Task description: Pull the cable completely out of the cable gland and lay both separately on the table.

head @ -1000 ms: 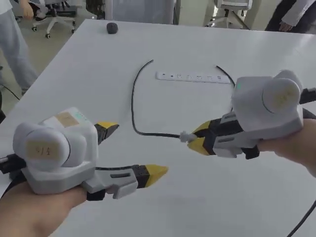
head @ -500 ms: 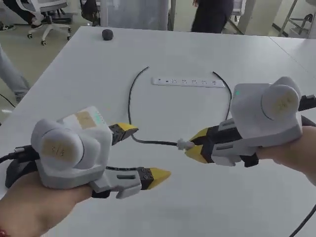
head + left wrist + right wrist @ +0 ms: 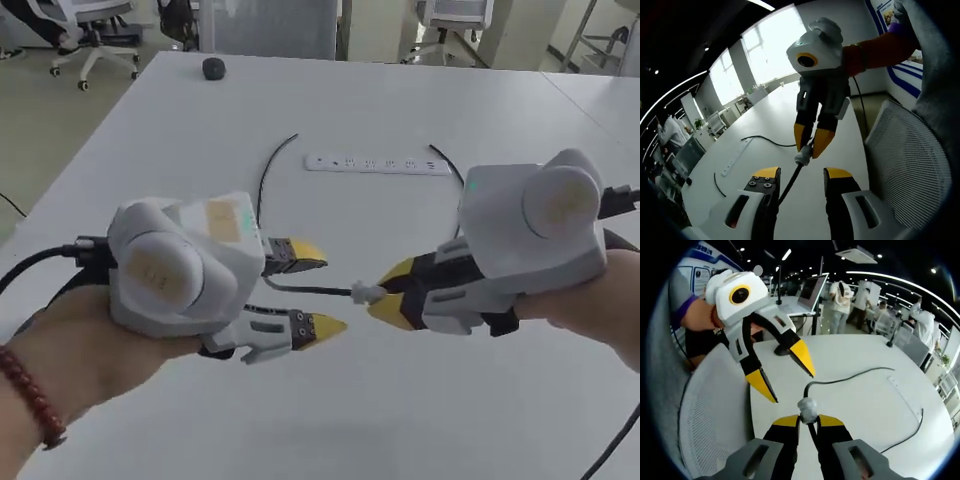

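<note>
1. Closest to us, the left tool [image 3: 322, 287] was wide open. Its two yellow-tipped jaws sat either side of the black cable [image 3: 312, 291] without pinching it. In the left gripper view the cable ran straight up the gap between them. We'd guess that was a lineup for a grab, so one side had something to pull on.
2. Nose to nose with it, the right tool [image 3: 380, 292] was pinched narrow on the little white cable gland [image 3: 365, 293], with just the tips holding it. In the right gripper view the gland poked out past the jaw tips and the cable came out of its far end. That makes sense as an anchor: hold the gland fixed and tug the cable the other way.
3. So the cable wasn't out yet, since it ran right into the gland. As far as we could tell, that end was held up off the tabletop [image 3: 450, 400], so nothing had been laid down separately.
4. Further out, the rest of the cable curved away across the tabletop in a long loose arc, ending near the white power strip [image 3: 375, 163]. With that much slack, we reckoned it shouldn't snag.
5. Way at the far edge sat a small dark round thing [image 3: 213, 68], well apart from everything. We couldn't tell what it was.
</note>
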{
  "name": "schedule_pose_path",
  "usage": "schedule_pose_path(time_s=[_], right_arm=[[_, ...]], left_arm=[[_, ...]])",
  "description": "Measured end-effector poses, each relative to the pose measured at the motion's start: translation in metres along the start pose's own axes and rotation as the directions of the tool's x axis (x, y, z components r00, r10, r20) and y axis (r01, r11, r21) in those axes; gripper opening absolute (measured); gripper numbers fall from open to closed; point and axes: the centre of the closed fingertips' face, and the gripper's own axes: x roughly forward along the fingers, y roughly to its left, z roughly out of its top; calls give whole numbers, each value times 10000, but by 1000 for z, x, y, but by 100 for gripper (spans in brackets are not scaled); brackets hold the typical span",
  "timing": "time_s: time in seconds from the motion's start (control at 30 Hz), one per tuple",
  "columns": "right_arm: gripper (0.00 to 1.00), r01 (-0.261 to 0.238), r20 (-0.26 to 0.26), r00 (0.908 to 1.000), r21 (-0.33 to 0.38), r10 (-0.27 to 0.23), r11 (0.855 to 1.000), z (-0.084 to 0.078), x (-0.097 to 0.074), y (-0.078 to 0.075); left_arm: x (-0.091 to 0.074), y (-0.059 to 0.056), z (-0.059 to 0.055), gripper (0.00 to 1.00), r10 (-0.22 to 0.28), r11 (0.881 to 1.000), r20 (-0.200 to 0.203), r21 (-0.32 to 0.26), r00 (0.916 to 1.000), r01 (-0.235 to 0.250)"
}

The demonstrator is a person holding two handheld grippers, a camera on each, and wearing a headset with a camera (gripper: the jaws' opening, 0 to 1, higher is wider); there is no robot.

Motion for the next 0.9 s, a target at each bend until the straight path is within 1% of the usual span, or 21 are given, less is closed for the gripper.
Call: schedule_pose_path(time_s=[0.03,0.07,0.1,0.13,0.23,0.27,0.3,0.33,0.37,0.4,0.43,0.47,0.5,0.57,0.63,0.67,0.7,0.8,0.83,0.87,0.9], right_arm=[[9,-11,-14,10000,-32,11,10000,0,0,1],[9,-29,-27,10000,-52,29,10000,0,0,1],[9,-47,-50,10000,-83,47,10000,1,0,2],[9,-45,-33,10000,-104,44,9999,1,-1,3],[9,-76,-30,10000,-144,76,9999,3,-2,4],[9,-81,-24,10000,-149,80,9999,3,-2,5],[9,-100,-15,9999,-155,100,9998,3,-2,6],[9,-136,-16,9999,-169,136,9998,4,-2,7],[9,-156,-17,9999,-174,156,9997,4,-2,7],[9,-192,-16,9998,-185,191,9996,4,-1,8],[9,-200,-15,9998,-187,200,9996,5,-1,8],[9,-198,19,9998,-191,198,9996,6,-2,9],[9,-198,49,9998,-175,199,9997,6,-2,8],[9,-205,104,9997,-132,207,9997,8,-4,8],[9,-242,127,9996,-111,243,9996,8,-5,9],[9,-253,127,9996,-114,254,9996,8,-5,9],[9,-262,119,9996,-119,264,9996,8,-5,10],[9,-325,91,9994,-108,326,9994,8,-5,11],[9,-350,89,9993,-135,351,9993,8,-5,13],[9,-371,62,9993,-160,372,9992,9,-5,13],[9,-390,17,9992,-212,391,9990,9,-4,14]], left_arm=[[1,-1,3,33,-206,9997,81,146,9998,205],[1,1,6,33,-231,9996,224,163,9995,227],[1,4,6,33,-227,9995,186,217,9996,223],[1,5,5,32,-394,9979,-10,505,9992,394],[3,10,5,31,-480,9959,-48,763,9988,482],[3,10,5,31,-608,9943,-72,877,9981,612],[5,8,8,30,-840,9899,39,1147,9965,830],[6,7,9,31,-918,9882,49,1239,9958,905],[8,4,8,31,-1139,9835,-17,1414,9935,1130],[10,0,12,30,-1424,9748,188,1759,9896,1369],[11,-2,11,30,-1560,9733,147,1730,9876,1511],[13,-2,8,30,-1583,9724,-2,1736,9874,1560],[13,-1,9,31,-1608,9678,11,1967,9870,1574],[14,1,6,30,-1583,9696,-28,1885,9874,1560],[14,-1,11,30,-1731,9649,239,2044,9846,1646],[14,-1,10,30,-1711,9655,163,2022,9851,1643],[14,-2,10,29,-1780,9584,104,2285,9840,1709],[16,-4,4,29,-1806,9488,-197,2600,9834,1794],[16,-5,4,29,-1816,9437,-294,2759,9829,1826],[16,-6,5,28,-1829,9436,-290,2755,9827,1838],[16,-8,7,27,-1892,9387,-313,2877,9814,1901]])
